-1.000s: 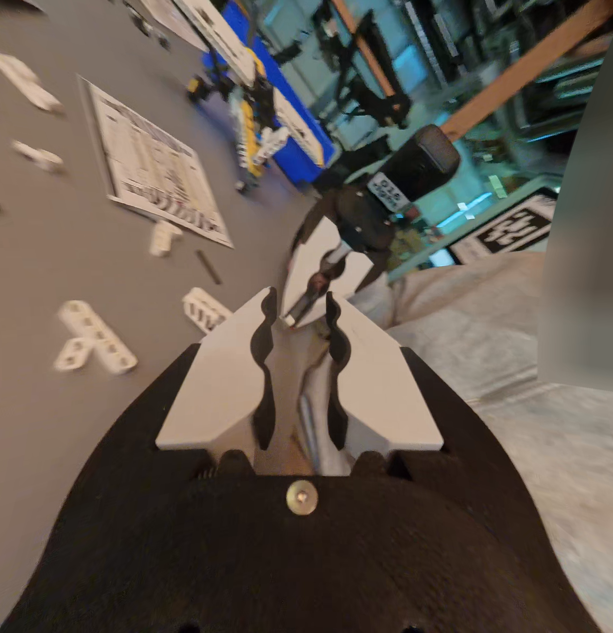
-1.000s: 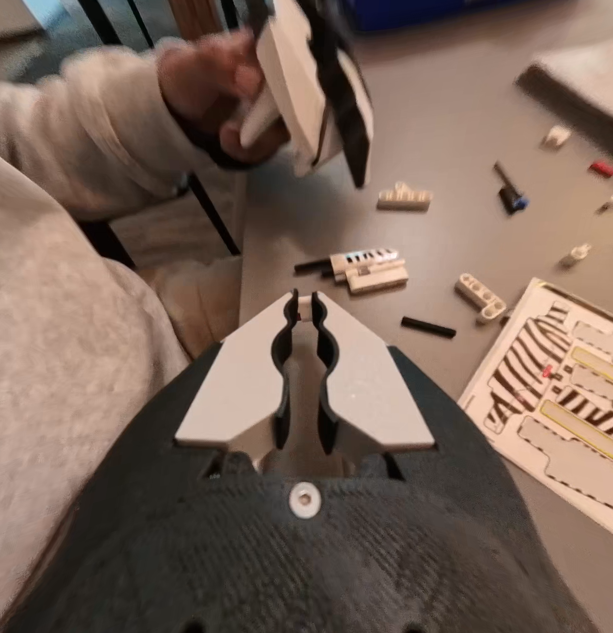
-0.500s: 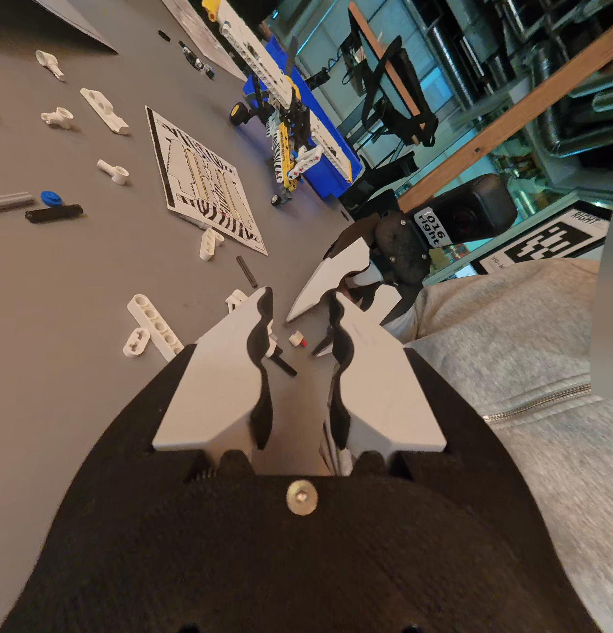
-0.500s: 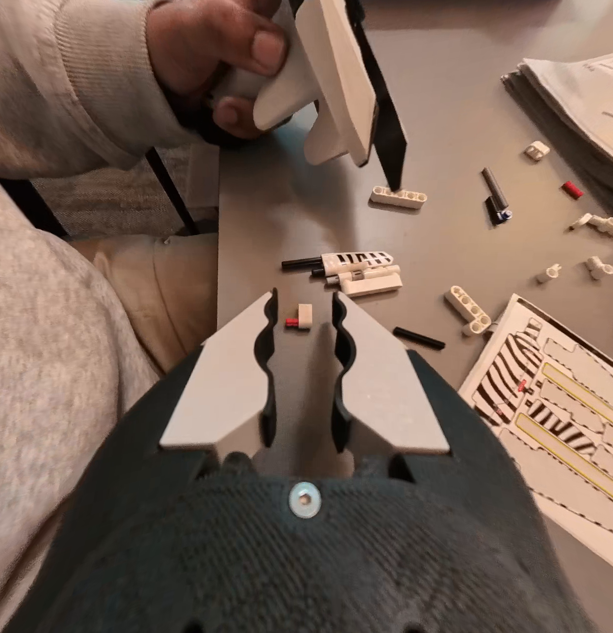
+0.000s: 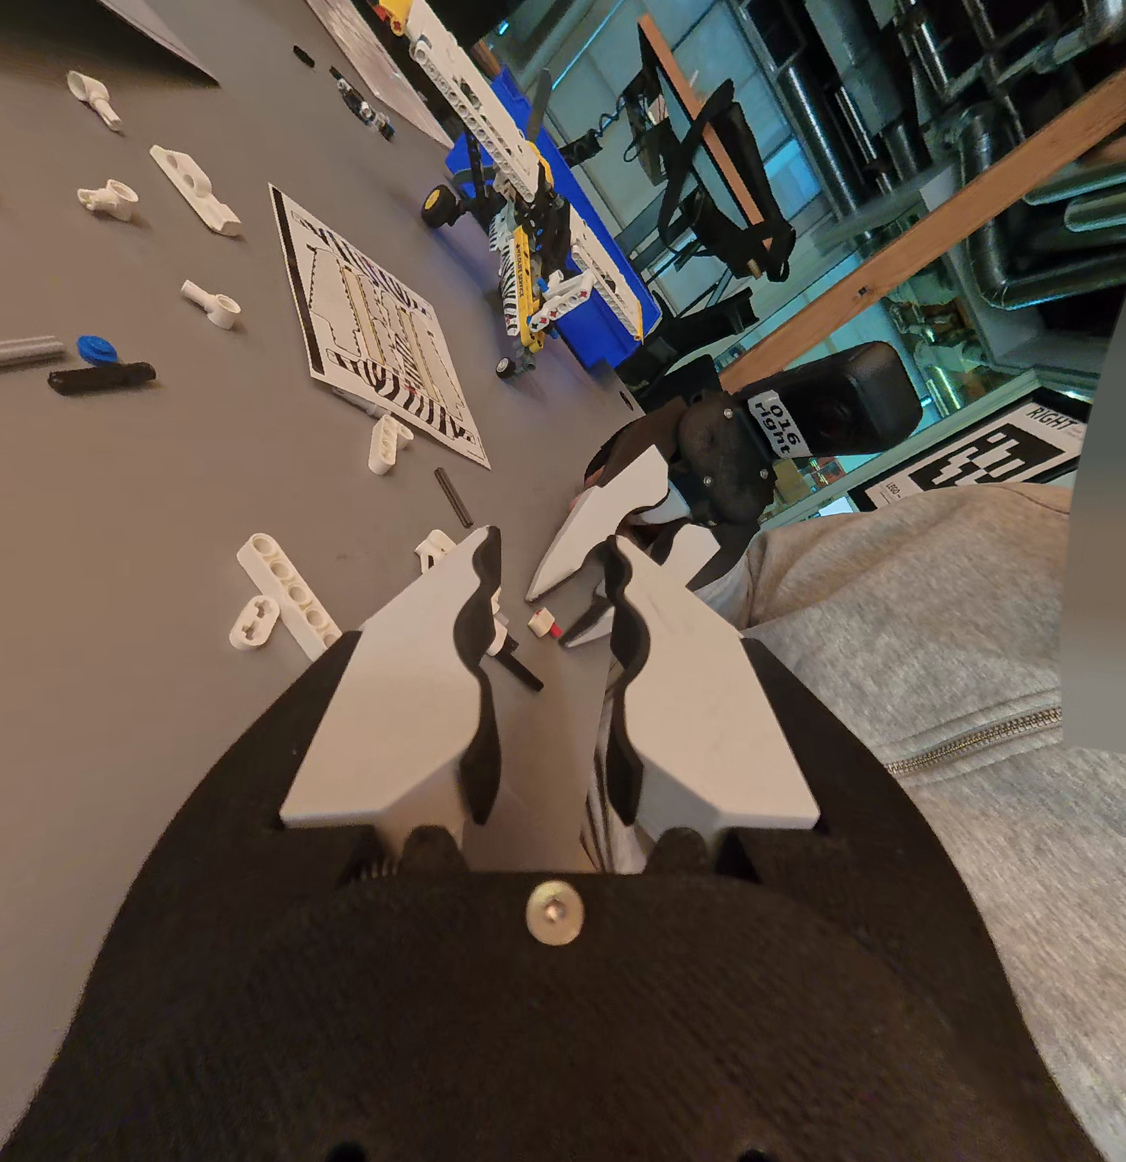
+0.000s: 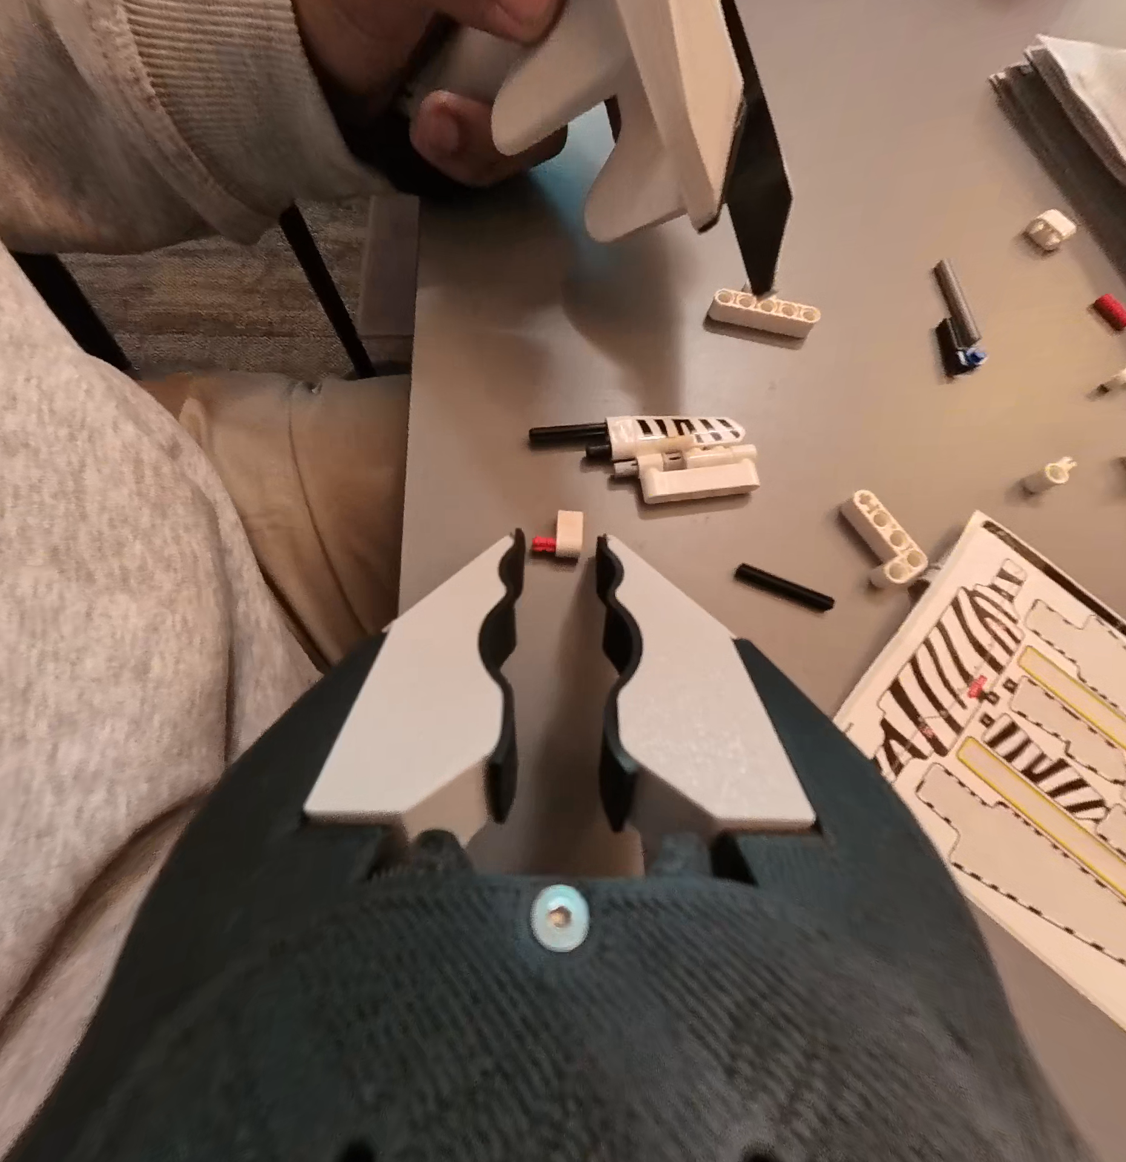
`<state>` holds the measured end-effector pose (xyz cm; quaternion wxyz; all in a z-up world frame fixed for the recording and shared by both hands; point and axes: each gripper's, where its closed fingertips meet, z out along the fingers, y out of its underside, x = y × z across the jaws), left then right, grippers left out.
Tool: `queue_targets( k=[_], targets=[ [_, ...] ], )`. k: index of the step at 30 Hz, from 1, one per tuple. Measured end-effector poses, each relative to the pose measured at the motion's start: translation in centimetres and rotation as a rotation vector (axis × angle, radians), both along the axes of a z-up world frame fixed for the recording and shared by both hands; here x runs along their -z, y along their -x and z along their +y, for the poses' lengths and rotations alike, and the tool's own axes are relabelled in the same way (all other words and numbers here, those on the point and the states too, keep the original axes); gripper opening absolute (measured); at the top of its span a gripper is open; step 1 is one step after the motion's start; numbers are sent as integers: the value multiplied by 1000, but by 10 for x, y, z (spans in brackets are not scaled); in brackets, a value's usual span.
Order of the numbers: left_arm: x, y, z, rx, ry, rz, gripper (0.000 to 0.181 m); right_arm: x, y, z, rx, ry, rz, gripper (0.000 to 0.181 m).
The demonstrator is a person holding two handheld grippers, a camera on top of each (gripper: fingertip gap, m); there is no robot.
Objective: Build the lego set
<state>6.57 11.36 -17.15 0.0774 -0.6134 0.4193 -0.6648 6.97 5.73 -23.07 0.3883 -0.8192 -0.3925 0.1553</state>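
A small white connector with a red pin (image 6: 565, 536) lies on the grey table (image 6: 611, 352), right at the tips of my right gripper (image 6: 558, 539), which is open and empty. The connector also shows in the left wrist view (image 5: 541, 624), between the right gripper's fingers (image 5: 585, 534). My left gripper (image 5: 553, 544) is open and empty, held above the table; in the right wrist view (image 6: 730, 251) a hand holds it. A white sub-assembly with a zebra-striped panel and black axles (image 6: 674, 453) lies just beyond the connector.
A white five-hole beam (image 6: 765, 311), an L-shaped beam (image 6: 887, 534), a black axle (image 6: 784, 586) and the sticker sheet (image 6: 1019, 723) lie to the right. A part-built model (image 5: 529, 251) stands by a blue bin (image 5: 585, 302). The table edge (image 6: 409, 440) and a person's grey sleeve are on the left.
My right gripper was shut on the small connector one second ago; it has opened and the connector now lies on the table. My left gripper has swung towards the table.
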Motion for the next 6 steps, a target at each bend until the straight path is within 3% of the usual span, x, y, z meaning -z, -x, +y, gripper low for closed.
queue_targets(
  k=[6],
  targets=[
    [0,0,1,1,8,4,30,0,-1,9,35,-22,-23,14]
  ],
)
